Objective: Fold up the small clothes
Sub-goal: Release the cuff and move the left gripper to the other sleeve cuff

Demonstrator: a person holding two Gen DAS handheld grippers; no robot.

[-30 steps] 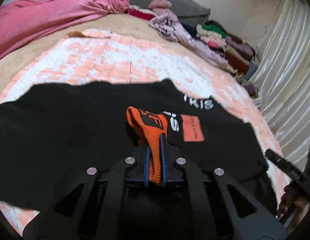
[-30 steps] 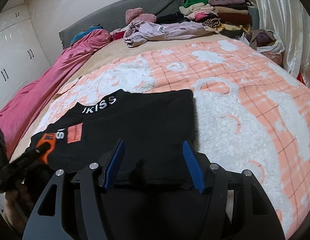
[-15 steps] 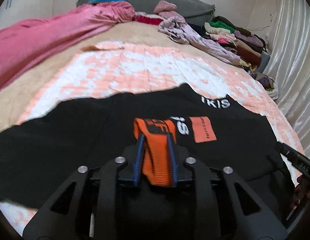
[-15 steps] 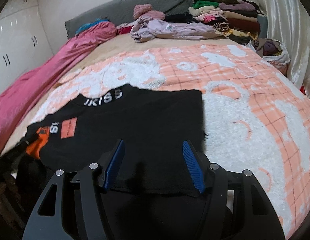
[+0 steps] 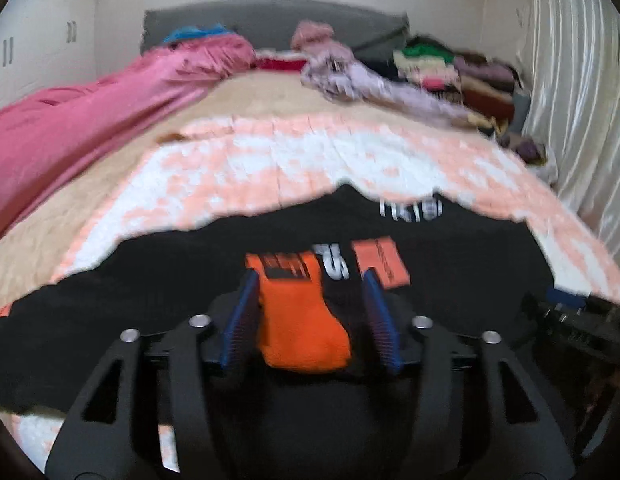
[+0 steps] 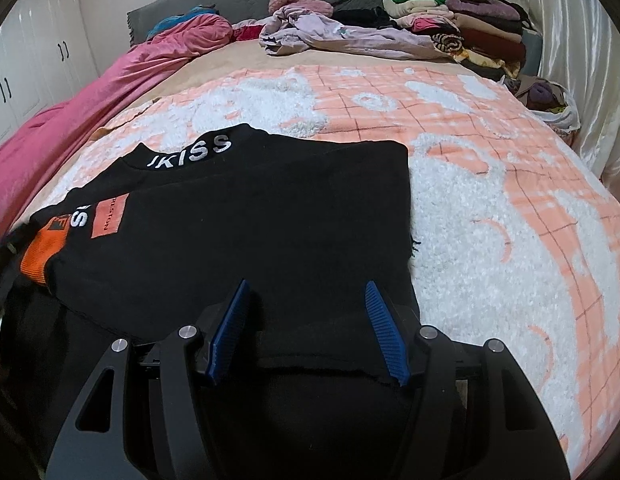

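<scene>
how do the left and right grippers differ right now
The left gripper has the black top's orange cuff lying between its fingers, which have just been opening; the right gripper has only black hem fabric between its fingers. Both stand open, gripping nothing, over the same black top.

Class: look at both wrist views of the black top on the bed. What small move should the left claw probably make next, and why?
Probably draw the left claw straight back off the orange cuff. Its jaws have just been opening, and the cuff lies loose between the pads, folded onto the black top. The right claw is open over the hem.
</scene>
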